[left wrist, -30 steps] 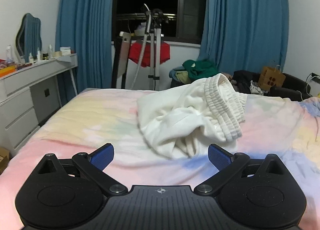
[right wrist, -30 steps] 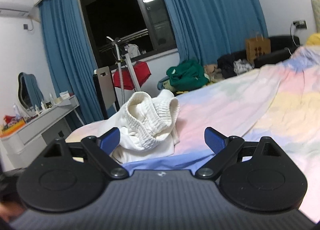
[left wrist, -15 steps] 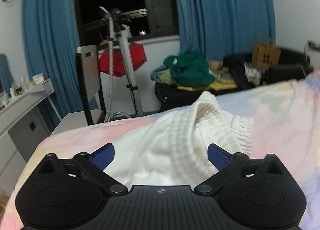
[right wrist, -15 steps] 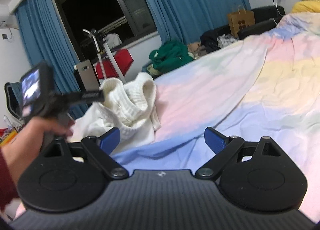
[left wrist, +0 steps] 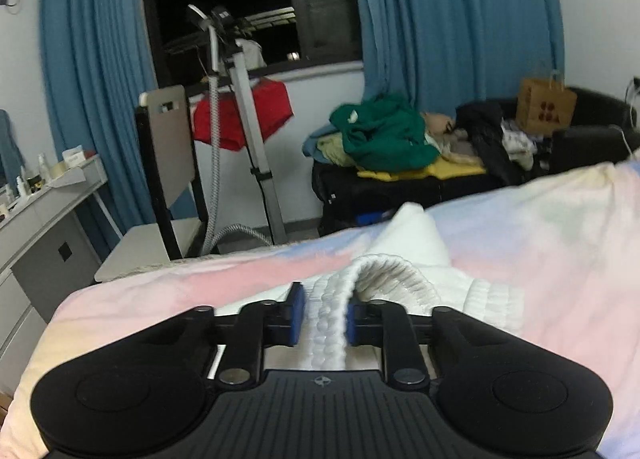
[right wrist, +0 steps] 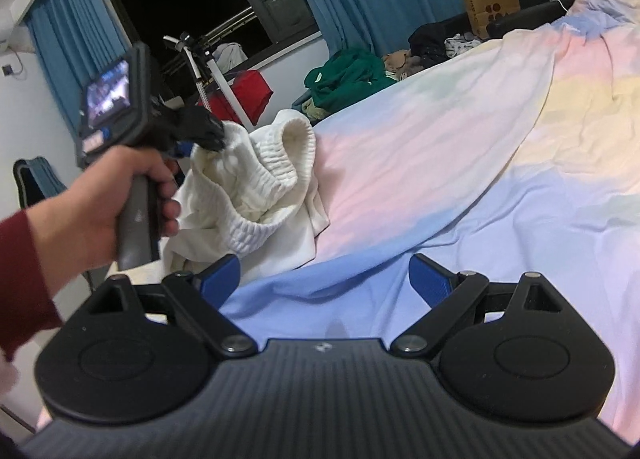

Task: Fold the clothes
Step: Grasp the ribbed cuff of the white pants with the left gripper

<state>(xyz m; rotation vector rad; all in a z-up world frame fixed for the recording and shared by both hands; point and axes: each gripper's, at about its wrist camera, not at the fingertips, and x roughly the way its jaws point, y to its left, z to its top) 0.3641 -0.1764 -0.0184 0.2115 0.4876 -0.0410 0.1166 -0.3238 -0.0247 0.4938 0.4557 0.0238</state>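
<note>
Left gripper (left wrist: 323, 317) is clamped tight on the ribbed waistband of the white garment (left wrist: 404, 279), the two blue pads pinching the knit band that runs straight back between them toward the camera. From the left wrist view the rest of the garment spills away just beyond the fingertips, a soft white peak rising on the far side and a ribbed cuff off to the right, all lying on the pastel bedsheet (left wrist: 552, 243).

Over to the right wrist view: the right gripper (right wrist: 324, 279) hangs released, its blue pads spread wide with only blue sheet between them. The garment sits up and to the left of it, on the far left part of the bed, its lowest folds just beside the left blue pad — touching or not, can't tell. The waistband opening gapes toward the camera, the bundle lifted at its top left corner where the other tool bites in. The left hand (right wrist: 108, 195), red sleeve at the wrist, grips that tool's handle, its small screen lit.

Behind the bed, blue curtains (left wrist: 452, 31) frame a dark window, a garment steamer (left wrist: 240, 107) stands near a chair, and a green pile of clothes (left wrist: 380, 135) rests on a black sofa with a brown paper bag (left wrist: 546, 105) at far right.
</note>
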